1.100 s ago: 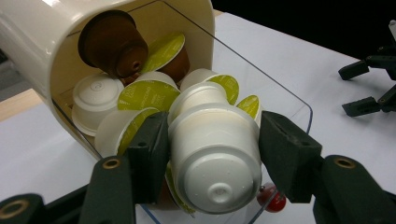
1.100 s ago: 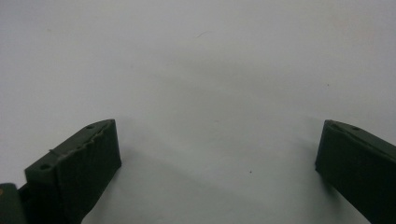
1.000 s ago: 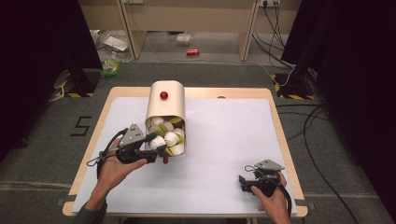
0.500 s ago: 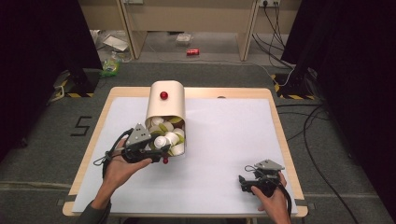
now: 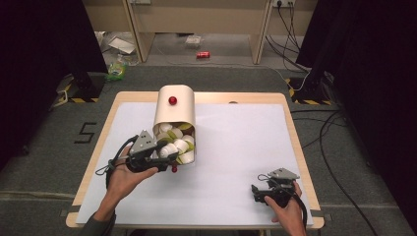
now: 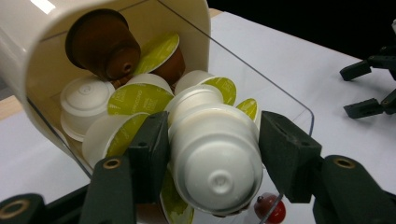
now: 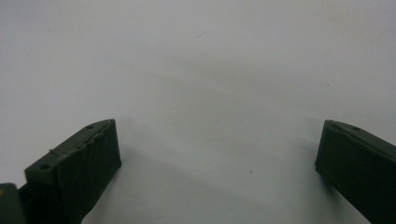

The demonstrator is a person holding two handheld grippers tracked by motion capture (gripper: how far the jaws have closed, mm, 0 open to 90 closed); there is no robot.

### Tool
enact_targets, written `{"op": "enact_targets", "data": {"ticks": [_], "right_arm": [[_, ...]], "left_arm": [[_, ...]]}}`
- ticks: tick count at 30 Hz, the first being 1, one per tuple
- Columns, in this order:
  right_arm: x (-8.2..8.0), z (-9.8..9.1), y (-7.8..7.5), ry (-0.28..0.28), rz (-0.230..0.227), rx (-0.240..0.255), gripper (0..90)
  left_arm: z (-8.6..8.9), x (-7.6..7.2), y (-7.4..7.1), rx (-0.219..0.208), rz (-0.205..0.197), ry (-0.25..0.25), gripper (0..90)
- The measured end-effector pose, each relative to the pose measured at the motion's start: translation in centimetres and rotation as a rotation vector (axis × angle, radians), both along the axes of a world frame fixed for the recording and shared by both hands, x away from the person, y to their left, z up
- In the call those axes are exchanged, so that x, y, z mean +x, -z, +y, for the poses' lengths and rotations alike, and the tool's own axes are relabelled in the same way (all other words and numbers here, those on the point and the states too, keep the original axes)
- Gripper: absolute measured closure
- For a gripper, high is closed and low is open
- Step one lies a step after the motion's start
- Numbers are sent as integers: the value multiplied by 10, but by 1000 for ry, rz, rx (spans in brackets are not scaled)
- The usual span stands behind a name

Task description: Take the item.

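The left gripper [image 6: 215, 154] was seen at the mouth of the bin [image 5: 174, 110], which lay on its side on the table [image 5: 236, 147], its open end toward the person. In the left gripper view its jaws were closed partway around a white pod [image 6: 215, 163], both pads pressed on the pod's sides, base end toward the camera. The pod was held right at the bin's mouth, touching other pods behind it. White, green-lidded pods [image 6: 137, 100] and a brown pod [image 6: 103, 43] were packed inside the bin. A clear lid [image 6: 261, 79] was seen at the mouth, and a red knob [image 6: 270, 210] just below the held pod. Another red knob [image 5: 172, 100] was seen on the bin's top in the high view.

The right gripper [image 5: 260, 191] was rested on the table near the right front corner, well apart from the bin. Its jaws were wide open in the right gripper view, nothing held, only white table surface between them.
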State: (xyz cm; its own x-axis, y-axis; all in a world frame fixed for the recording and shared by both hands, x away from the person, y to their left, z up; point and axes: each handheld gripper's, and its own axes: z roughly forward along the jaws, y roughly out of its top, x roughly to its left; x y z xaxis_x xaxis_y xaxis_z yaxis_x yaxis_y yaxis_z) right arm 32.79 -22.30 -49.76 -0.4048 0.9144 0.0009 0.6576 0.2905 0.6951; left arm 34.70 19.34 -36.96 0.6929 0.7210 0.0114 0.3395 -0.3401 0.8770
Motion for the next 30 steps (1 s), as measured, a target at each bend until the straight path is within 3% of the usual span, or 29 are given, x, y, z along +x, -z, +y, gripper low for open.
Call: {"op": "enact_targets", "data": {"ticks": [1,2,4,8,12,15,27,30], "right_arm": [[0,0,0,0,0,0,4],[0,0,0,0,0,0,4],[0,0,0,0,0,-1,4],[0,0,0,0,0,0,4],[0,0,0,0,0,0,4],[0,0,0,0,0,0,4],[0,0,0,0,0,0,3],[0,0,0,0,0,0,4]], "left_arm": [[2,-1,-2,-13,-10,0,439],[4,-2,-5,-65,-18,12,628],[6,-3,-10,-45,-44,-9,694],[7,-2,-11,-16,-20,3,669],[8,-2,-8,-14,27,9,540],[10,-6,-8,-11,41,2,476],[6,-7,3,20,133,-5,435],[7,-5,4,5,143,-7,454]]}}
